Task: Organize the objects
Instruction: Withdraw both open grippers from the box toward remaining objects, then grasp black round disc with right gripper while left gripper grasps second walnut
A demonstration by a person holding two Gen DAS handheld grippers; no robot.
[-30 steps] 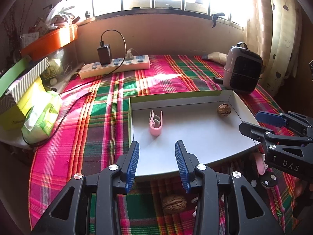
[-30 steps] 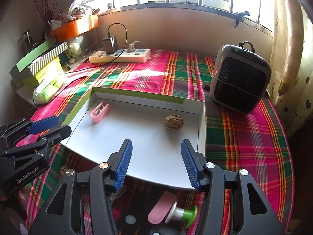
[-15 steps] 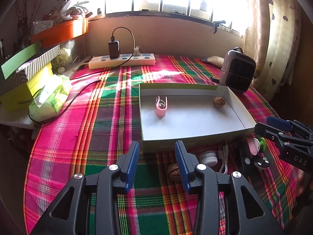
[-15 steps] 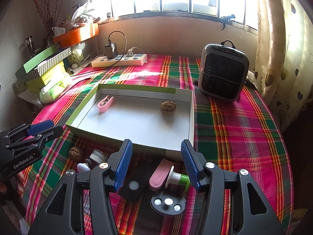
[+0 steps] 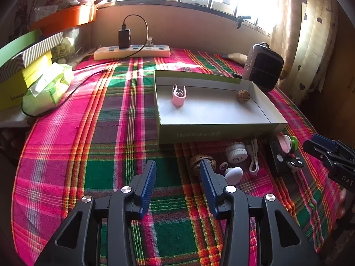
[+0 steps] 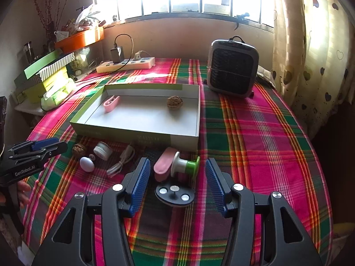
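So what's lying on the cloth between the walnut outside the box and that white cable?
In the right claw's view, a small white jar and a white egg-shaped thing lie between the walnut and the cable.

Left tongs [image 5: 177,173]: jaws apart, nothing between the pads, angled downward; the jaws have just been opening. Right tongs [image 6: 175,173]: jaws apart, gripping nothing, angled downward. Fingertips [image 6: 22,190] of the left hand show behind the left tongs.

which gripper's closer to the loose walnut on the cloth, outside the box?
Left. The left gripper hangs open just short of the walnut, its right finger overlapping it in view. The right gripper is open farther along the row, over the green-and-white spool.
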